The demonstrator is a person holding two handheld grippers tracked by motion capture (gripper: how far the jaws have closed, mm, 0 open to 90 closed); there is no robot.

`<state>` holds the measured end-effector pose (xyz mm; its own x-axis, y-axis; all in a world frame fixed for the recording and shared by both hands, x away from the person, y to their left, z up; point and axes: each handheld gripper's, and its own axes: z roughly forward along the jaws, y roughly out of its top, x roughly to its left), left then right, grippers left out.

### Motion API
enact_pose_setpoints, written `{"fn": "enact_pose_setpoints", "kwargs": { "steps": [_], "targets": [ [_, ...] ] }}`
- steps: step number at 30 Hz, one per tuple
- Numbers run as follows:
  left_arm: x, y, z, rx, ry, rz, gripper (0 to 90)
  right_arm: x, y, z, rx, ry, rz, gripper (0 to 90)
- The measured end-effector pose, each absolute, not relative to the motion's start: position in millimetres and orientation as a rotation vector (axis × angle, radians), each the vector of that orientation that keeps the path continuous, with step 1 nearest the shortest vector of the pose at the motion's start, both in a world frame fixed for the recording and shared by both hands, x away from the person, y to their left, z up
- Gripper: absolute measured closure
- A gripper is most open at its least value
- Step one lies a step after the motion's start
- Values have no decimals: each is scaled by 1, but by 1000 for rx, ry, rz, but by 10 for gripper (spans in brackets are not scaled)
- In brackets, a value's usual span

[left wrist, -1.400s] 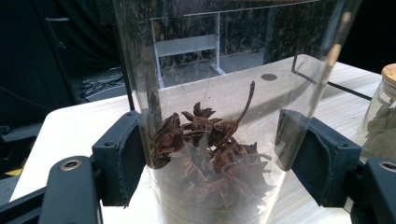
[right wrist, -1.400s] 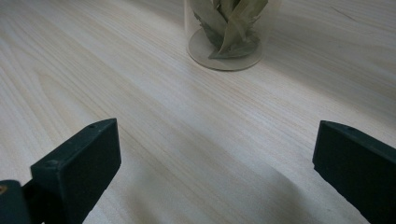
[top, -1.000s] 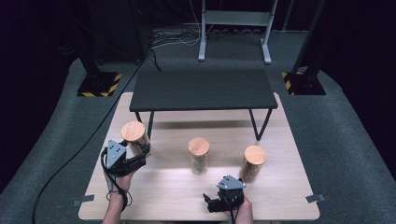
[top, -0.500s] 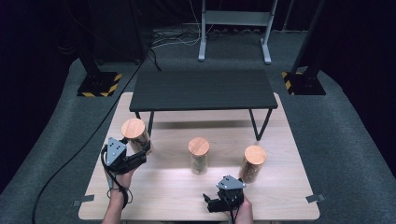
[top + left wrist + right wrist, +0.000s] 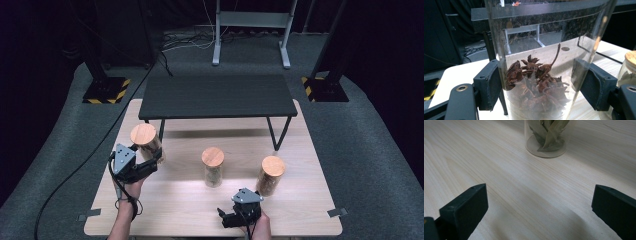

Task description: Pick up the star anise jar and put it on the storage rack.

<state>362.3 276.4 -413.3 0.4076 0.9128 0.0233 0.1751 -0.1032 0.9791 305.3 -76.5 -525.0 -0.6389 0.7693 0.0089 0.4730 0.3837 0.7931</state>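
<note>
A glass jar with a wooden lid [image 5: 144,134] and dark star anise inside [image 5: 536,77] is at the left of the wooden table [image 5: 175,200]. My left gripper [image 5: 150,161] is shut on it, one pad pressing on each side of the glass [image 5: 487,86]. My right gripper [image 5: 239,216] rests near the table's front edge, jaws wide open [image 5: 539,205] over bare wood. A jar of green leaves [image 5: 546,137] stands ahead of it. Two more lidded jars stand at the middle [image 5: 213,167] and to the right [image 5: 271,176].
A low black table [image 5: 216,95] stands on thin legs across the back of the wooden table. Behind it, on the carpet, are a grey metal stand [image 5: 250,30] and black bases with yellow stripes [image 5: 106,90]. A cable [image 5: 75,170] trails off to the left.
The left gripper and its jar have shifted slightly up the picture, toward the black table. The right gripper and the other two jars have not moved.
</note>
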Motion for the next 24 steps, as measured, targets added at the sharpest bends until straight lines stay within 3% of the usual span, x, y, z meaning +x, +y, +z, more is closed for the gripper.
{"fn": "enact_pose_setpoints", "kwargs": {
  "steps": [24],
  "targets": [
    [372,274,-396,1573,976,839,252,306,-76,-525,1079,2292,1132,0]
  ]
}}
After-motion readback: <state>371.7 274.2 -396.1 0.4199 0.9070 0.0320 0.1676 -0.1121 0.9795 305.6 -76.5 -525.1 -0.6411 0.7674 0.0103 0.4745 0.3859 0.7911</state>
